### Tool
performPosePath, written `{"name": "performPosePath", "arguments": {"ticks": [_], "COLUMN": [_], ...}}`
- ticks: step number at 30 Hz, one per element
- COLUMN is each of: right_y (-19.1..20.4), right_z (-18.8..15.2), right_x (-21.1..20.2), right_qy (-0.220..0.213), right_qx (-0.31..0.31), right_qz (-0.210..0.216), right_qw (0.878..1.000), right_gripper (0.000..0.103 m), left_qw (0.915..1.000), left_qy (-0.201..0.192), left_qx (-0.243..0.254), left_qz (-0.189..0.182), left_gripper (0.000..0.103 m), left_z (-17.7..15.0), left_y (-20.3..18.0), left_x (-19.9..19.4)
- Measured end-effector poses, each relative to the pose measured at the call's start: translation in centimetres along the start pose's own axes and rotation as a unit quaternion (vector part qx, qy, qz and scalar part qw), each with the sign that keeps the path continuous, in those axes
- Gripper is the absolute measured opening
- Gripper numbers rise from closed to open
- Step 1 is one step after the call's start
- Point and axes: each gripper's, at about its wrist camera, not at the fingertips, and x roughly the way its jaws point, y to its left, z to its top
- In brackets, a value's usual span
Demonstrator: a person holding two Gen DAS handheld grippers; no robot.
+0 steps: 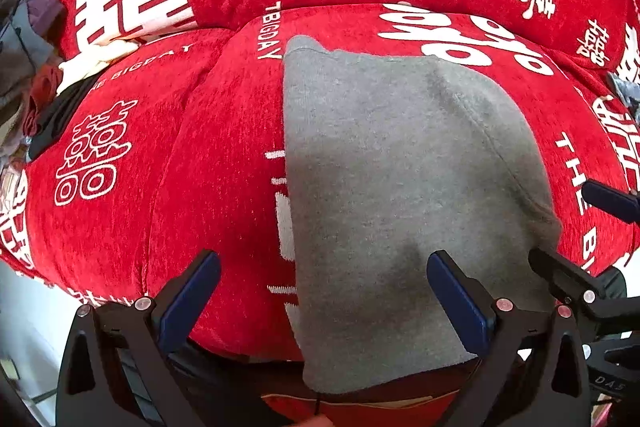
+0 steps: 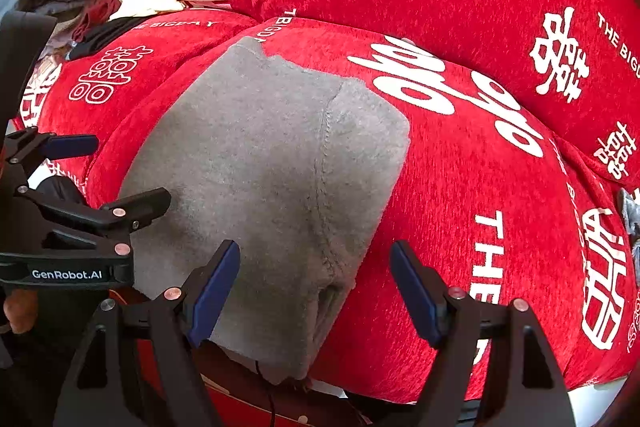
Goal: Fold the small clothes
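Holding both claws, left (image 1: 324, 301) and right (image 2: 316, 293), open and empty, you face a soft, limp gray garment (image 1: 400, 187); grip its near hem.

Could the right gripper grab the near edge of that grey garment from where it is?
Probably yes. The right gripper hangs with its jaws open just over the grey garment, which lies flat on the red cushion. Nothing lies between them; the left gripper sits off to the side.
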Motion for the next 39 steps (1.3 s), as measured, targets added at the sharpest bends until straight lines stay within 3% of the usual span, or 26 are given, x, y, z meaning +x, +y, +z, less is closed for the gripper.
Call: {"name": "performPosePath", "arguments": {"ticks": [39], "right_y": [-0.16], "right_z": [0.34], "right_x": [-0.34], "right_qy": [-0.004], "right_qx": [-0.001], "right_qz": [-0.001], "right_qw": [1.0], "right_gripper": [0.08], "left_qw": [0.9998], "left_qy": [0.01], "left_qx": [-0.008], "left_qz": [-0.013], "left_gripper": [0.103], "left_z": [0.05], "left_y": [-0.05], "left_x": [-0.27]}}
